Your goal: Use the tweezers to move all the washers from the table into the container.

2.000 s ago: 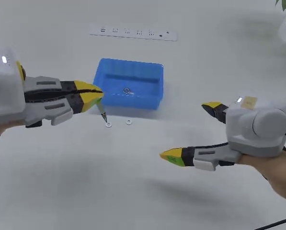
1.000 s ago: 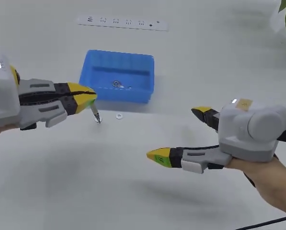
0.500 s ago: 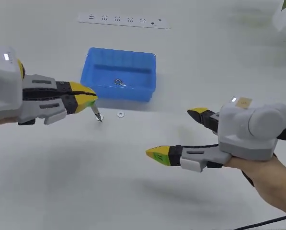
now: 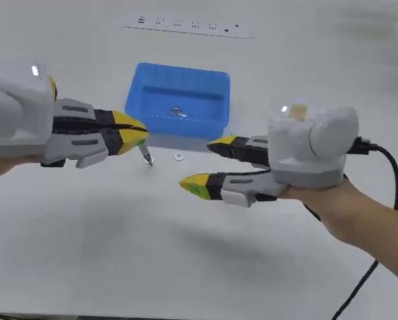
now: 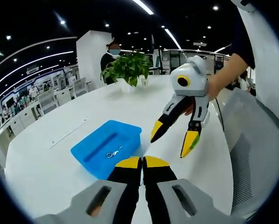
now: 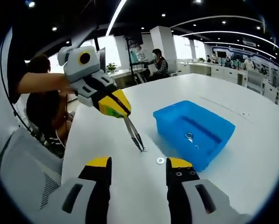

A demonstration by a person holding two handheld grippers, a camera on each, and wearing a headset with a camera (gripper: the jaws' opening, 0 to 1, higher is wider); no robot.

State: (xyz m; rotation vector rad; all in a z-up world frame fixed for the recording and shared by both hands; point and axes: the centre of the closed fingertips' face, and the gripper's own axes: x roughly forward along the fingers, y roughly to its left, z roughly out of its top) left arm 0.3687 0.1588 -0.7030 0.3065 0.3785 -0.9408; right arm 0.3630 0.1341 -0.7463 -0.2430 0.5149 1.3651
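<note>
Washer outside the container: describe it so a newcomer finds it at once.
Find the blue container on the white table. Before its near wall lies the washer, a small silver ring. It lies on bare tabletop right of the tweezers; other metal pieces sit inside.

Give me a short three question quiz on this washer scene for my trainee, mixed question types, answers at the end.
1. True or false: the left gripper is shut on the tweezers.
2. Fill in: the right gripper is ___ (open or shut).
3. Where is the washer next to the tweezers' tips?
A. On the table, beside the blue container
B. Inside it
C. Between the right gripper's fingers

Key: 1 true; 2 open; 3 A.
</note>
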